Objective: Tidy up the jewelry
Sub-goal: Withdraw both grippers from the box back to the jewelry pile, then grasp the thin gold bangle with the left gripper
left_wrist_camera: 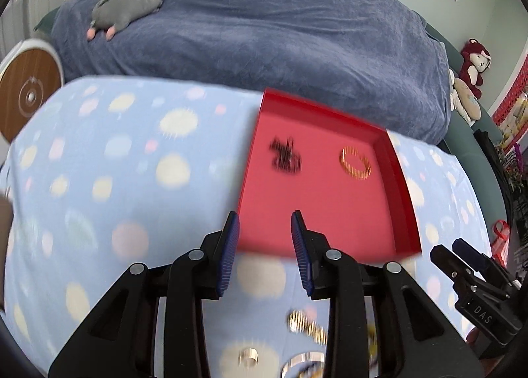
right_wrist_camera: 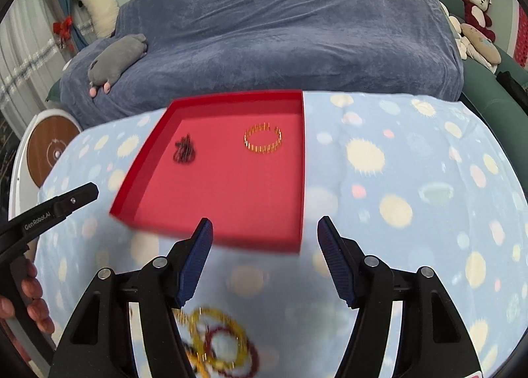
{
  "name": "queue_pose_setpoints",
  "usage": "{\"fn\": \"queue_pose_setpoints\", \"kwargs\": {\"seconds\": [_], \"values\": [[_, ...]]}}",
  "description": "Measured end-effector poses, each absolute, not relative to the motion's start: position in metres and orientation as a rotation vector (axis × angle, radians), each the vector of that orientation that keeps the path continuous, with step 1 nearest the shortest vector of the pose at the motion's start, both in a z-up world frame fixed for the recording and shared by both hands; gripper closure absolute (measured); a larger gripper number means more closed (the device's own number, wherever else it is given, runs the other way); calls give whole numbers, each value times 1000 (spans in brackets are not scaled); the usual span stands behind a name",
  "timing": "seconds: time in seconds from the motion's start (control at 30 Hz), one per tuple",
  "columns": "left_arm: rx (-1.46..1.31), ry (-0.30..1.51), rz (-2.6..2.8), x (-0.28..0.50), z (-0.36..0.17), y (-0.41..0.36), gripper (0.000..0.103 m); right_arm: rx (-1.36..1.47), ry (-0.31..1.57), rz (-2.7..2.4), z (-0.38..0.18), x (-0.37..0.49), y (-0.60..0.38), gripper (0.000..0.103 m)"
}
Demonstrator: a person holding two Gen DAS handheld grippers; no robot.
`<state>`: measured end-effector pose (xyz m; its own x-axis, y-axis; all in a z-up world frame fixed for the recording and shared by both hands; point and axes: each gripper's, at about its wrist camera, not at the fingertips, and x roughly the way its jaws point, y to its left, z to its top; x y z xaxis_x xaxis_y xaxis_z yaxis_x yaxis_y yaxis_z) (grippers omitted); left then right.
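A red tray lies on the spotted blue cloth. In it are a black jewelry piece and a gold bracelet. My left gripper is open and empty over the tray's near left corner. My right gripper is open and empty at the tray's near edge. Loose jewelry lies on the cloth below the grippers: gold and dark red bracelets, a gold chain and a silver ring. The right gripper's body shows in the left wrist view.
A blue blanket-covered sofa stands behind the table with a grey plush. A round white and wood device sits at the left. Red and white plush toys sit at the right. The left gripper's body shows at the left.
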<state>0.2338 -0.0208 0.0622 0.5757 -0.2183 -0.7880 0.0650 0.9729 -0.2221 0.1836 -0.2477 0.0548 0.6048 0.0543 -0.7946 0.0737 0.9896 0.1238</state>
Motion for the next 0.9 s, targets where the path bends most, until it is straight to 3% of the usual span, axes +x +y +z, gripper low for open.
{"fn": "queue_pose_setpoints", "kwargs": {"seconds": [0.37, 0.57, 0.73, 0.9], "values": [[-198, 1086, -191, 126, 16, -15, 71, 185, 1039, -32, 12, 79, -239, 40], [-191, 1108, -217, 93, 4, -28, 60, 196, 1065, -37, -2, 48, -235, 40], [-165, 1106, -227, 88, -3, -47, 43, 205, 1076, -44, -9, 36, -235, 40], [-153, 1115, -232, 98, -12, -62, 35, 201, 1081, -44, -11, 34, -235, 40]]}}
